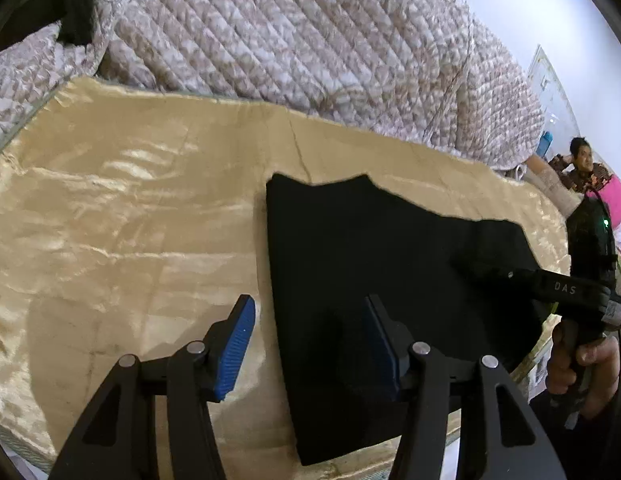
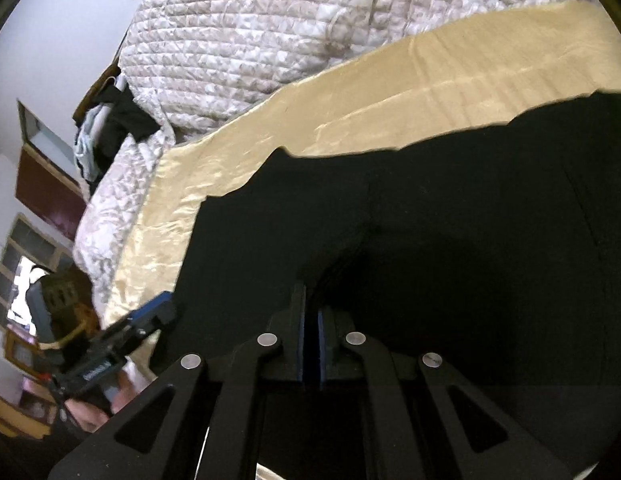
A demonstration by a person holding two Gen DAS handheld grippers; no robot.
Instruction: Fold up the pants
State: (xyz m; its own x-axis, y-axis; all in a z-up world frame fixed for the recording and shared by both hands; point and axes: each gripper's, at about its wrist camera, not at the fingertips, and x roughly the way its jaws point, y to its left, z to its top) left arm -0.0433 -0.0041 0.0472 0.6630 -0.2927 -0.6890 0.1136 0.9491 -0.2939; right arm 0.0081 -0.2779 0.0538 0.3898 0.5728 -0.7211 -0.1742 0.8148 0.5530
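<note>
On a shiny golden sheet point(image 1: 122, 216) spread over the bed lie the black pants point(image 1: 370, 248), folded into a flat dark slab with a straight left edge and a ragged far edge; behind them a quilted cover point(image 1: 302, 36) is heaped up, with dark clothes point(image 2: 122, 124) bundled at its end; the left gripper point(image 1: 308, 344) hangs over the near left edge of the pants with its jaws spread, one blue pad point(image 1: 236, 344) above the sheet and the other above the cloth, nothing clasped between them; the right gripper point(image 2: 310, 350) sits low on the pants, its blue pads drawn nearly together with only a thin slit left; whether a fold of black cloth is pinched there cannot be told, since all is dark; a hand point(image 1: 578, 364) holds its handle at the right edge of the left wrist view.
</note>
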